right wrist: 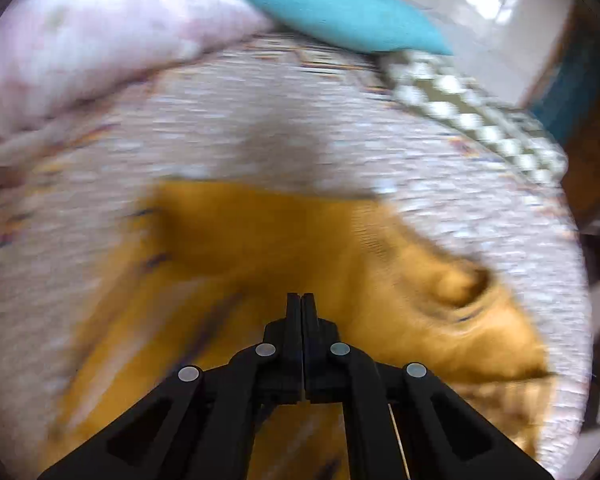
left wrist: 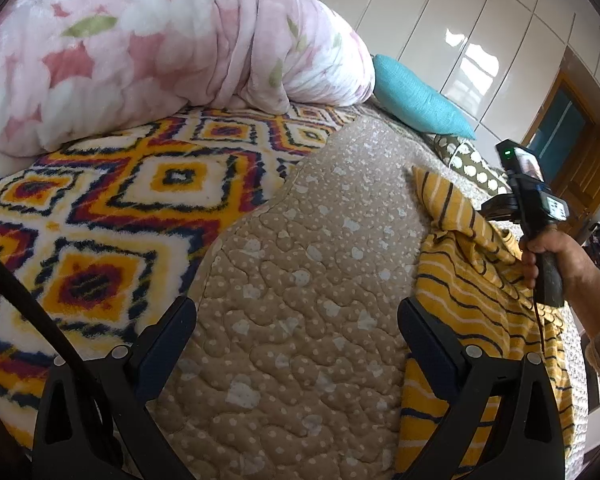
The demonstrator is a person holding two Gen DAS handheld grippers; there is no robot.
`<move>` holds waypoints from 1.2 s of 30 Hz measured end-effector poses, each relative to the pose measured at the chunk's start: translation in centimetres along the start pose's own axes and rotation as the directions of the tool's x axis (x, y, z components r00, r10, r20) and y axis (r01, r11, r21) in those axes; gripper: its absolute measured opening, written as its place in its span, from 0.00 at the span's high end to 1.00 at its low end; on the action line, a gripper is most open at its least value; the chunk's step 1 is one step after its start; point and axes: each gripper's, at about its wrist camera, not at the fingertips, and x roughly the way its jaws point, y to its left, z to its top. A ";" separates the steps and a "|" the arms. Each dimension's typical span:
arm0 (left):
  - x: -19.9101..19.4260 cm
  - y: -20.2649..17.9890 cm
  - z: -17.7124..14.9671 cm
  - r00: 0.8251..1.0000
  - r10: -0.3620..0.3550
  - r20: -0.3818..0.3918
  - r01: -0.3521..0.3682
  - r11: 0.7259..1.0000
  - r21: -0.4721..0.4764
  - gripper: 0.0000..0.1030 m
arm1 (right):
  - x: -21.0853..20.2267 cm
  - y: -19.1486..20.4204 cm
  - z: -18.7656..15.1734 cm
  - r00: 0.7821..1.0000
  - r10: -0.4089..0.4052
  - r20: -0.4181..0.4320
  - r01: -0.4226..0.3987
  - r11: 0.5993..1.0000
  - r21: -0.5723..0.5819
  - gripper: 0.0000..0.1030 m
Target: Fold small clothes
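A yellow garment with dark and white stripes (left wrist: 472,280) lies rumpled on the beige quilted bedspread (left wrist: 300,280) at the right. My left gripper (left wrist: 296,320) is open and empty above the quilt, left of the garment. In the left wrist view the right gripper's body (left wrist: 532,200) is held in a hand, over the garment, which rises in a peak beside it. In the blurred right wrist view my right gripper (right wrist: 302,300) is shut, its tips over the yellow garment (right wrist: 260,240); whether cloth is pinched cannot be seen.
A pink floral duvet (left wrist: 140,48) is heaped at the back. A teal cushion (left wrist: 416,96) and a spotted pillow (left wrist: 472,164) lie at the far right. A patterned fleece blanket (left wrist: 100,208) covers the left. White wardrobe doors (left wrist: 480,40) stand behind.
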 end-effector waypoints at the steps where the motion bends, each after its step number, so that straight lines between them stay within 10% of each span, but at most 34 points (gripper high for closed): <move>1: 0.2 0.0 0.0 1.000 -0.002 -0.008 0.002 1.000 0.000 0.03 | 0.5 -0.3 -0.1 0.999 -0.019 -0.025 0.019 1.000 0.001 0.99; 8: 0.7 0.4 0.0 0.999 -0.042 -0.030 0.042 0.999 -0.014 0.03 | -7.3 -5.7 -4.8 0.996 0.064 0.063 -0.072 0.989 0.131 0.92; 10: 0.6 0.5 0.0 0.997 -0.077 -0.024 0.076 0.997 -0.020 0.02 | -10.8 -8.1 -8.2 0.994 0.090 0.068 -0.099 0.985 0.143 0.66; 13: 0.3 0.8 -0.1 0.991 -0.129 -0.023 0.128 0.991 -0.036 0.02 | -16.1 -12.6 -15.2 0.995 0.062 0.073 -0.075 0.978 0.193 0.55; 16: -0.1 0.5 -0.2 0.981 -0.179 -0.071 0.178 0.984 -0.015 0.04 | -19.9 -17.8 -22.7 0.991 -0.133 0.031 0.122 0.966 0.229 0.54; 18: -1.7 0.1 -0.8 0.976 -0.213 -0.037 0.214 0.977 0.008 0.08 | -21.2 -20.8 -27.6 0.927 -0.373 -0.045 0.374 0.904 0.205 0.51; 20: -2.7 -0.6 -1.0 0.967 -0.254 -0.037 0.254 0.967 0.014 0.08 | -22.2 -23.0 -31.7 0.914 -0.395 -0.092 0.405 0.880 0.246 0.51; 22: -3.1 -1.4 -1.7 0.928 -0.354 -0.112 0.354 0.935 -0.023 0.08 | -23.0 -24.5 -36.5 0.986 -0.151 -0.068 0.166 0.900 0.402 0.51; 24: -2.7 -2.3 -2.8 0.871 -0.438 -0.221 0.434 0.898 -0.068 0.08 | -22.7 -24.3 -39.9 0.996 0.088 0.012 -0.083 0.865 0.495 0.51; 25: -2.3 -2.9 -3.4 0.852 -0.445 -0.275 0.441 0.894 -0.079 0.08 | -22.1 -23.4 -41.8 0.977 0.201 0.072 -0.209 0.822 0.530 0.51; 28: -1.8 -3.8 -4.1 0.877 -0.376 -0.298 0.382 0.923 -0.040 0.08 | -19.0 -20.2 -44.6 0.900 0.402 0.167 -0.421 0.702 0.575 0.51; 32: -1.3 -4.8 -4.0 0.837 -0.429 -0.340 0.423 0.901 -0.094 0.08 | -16.7 -17.8 -45.3 0.856 0.434 0.282 -0.513 0.634 0.579 0.48; 35: -1.1 -5.8 -4.7 0.793 -0.490 -0.362 0.480 0.869 -0.124 0.10 | -15.3 -17.0 -44.5 0.704 0.592 0.391 -0.691 0.446 0.569 0.48; 36: -1.1 -6.2 -5.2 0.788 -0.496 -0.365 0.489 0.864 -0.120 0.15 | -14.8 -16.3 -44.4 0.685 0.610 0.398 -0.706 0.421 0.570 0.48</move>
